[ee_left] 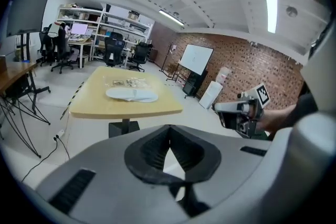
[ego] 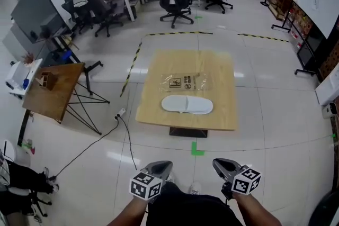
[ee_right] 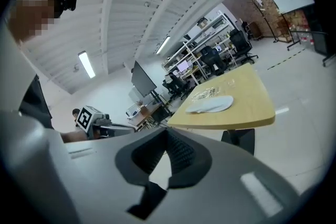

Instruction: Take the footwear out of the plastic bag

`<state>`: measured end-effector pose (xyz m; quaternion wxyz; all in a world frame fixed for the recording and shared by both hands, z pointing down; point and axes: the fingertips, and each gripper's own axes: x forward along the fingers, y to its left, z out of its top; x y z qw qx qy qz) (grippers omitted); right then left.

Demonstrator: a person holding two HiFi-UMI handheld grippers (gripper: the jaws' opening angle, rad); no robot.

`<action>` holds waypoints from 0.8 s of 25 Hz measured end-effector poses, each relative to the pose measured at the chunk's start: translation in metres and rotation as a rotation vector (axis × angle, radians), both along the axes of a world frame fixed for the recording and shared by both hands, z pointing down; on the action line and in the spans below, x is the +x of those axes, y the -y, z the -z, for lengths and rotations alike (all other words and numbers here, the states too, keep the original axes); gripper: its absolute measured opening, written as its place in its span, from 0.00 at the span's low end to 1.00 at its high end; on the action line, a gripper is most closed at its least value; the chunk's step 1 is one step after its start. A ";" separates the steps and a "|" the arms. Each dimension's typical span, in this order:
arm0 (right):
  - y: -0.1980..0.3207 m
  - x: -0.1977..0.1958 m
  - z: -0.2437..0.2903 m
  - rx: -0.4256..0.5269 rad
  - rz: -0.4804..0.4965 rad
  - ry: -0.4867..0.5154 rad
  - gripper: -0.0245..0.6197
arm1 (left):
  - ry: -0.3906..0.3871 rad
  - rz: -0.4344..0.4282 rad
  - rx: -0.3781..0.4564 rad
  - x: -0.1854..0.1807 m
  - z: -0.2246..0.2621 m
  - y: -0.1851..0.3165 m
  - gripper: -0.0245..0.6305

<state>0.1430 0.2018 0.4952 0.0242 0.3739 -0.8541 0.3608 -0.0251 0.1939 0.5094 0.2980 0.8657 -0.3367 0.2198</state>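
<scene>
The slippers (ego: 187,105) are white, flat and soft-looking, a pair lying close together with their length across the wooden table (ego: 222,74), near its front edge; they lie outside the plastic bag (ego: 185,82), which is clear and crumpled with dark printed marks, flat just behind them; whether the two touch is unclear. The left gripper (ego: 160,166) and the right gripper (ego: 222,165) are held low by the person's body, well apart from the table; both have their jaws closed together, with nothing between them.
</scene>
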 end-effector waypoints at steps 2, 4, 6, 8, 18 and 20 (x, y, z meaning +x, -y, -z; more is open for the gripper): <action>-0.008 -0.001 -0.001 0.009 0.004 -0.002 0.04 | 0.025 -0.002 -0.017 -0.004 -0.006 -0.021 0.05; -0.014 0.001 0.001 0.000 0.003 0.002 0.04 | 0.032 0.006 -0.027 -0.002 -0.007 -0.033 0.05; -0.021 0.001 0.001 -0.007 0.006 -0.004 0.04 | 0.040 0.006 -0.014 -0.003 -0.002 -0.041 0.05; -0.025 0.001 0.001 0.003 0.008 -0.023 0.04 | 0.057 0.003 0.013 -0.006 0.001 -0.045 0.05; -0.058 -0.028 0.009 0.016 -0.055 -0.094 0.04 | -0.011 -0.016 0.045 -0.048 0.016 -0.060 0.05; -0.072 -0.038 0.013 0.013 -0.086 -0.104 0.04 | -0.017 -0.043 0.055 -0.057 0.018 -0.067 0.05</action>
